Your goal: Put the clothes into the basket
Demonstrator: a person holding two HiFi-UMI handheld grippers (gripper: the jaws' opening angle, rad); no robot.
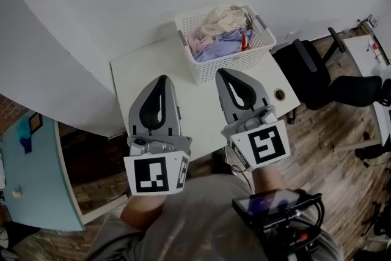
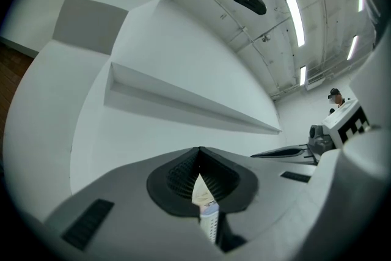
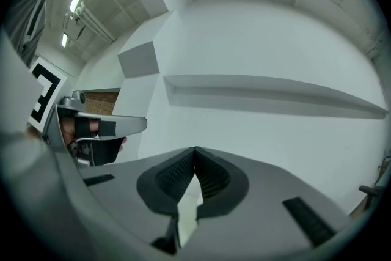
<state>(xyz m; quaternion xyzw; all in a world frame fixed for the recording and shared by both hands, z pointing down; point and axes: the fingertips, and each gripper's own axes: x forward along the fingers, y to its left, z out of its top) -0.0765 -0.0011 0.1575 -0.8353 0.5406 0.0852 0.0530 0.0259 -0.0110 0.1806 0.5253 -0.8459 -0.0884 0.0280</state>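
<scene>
Close to our body we hold the left gripper [image 1: 162, 79] and right gripper [image 1: 220, 72] side by side, roughly level over the table [image 1: 137, 73], jaws pressed together on nothing, pointing toward the basket [image 1: 227, 63] at the far edge, the clothes [image 1: 217, 30] heaped inside it.

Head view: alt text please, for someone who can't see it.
A white basket piled with clothes stands at the far edge of a white table. The left hand-held gripper and right hand-held gripper hover before it, both shut, empty.
</scene>
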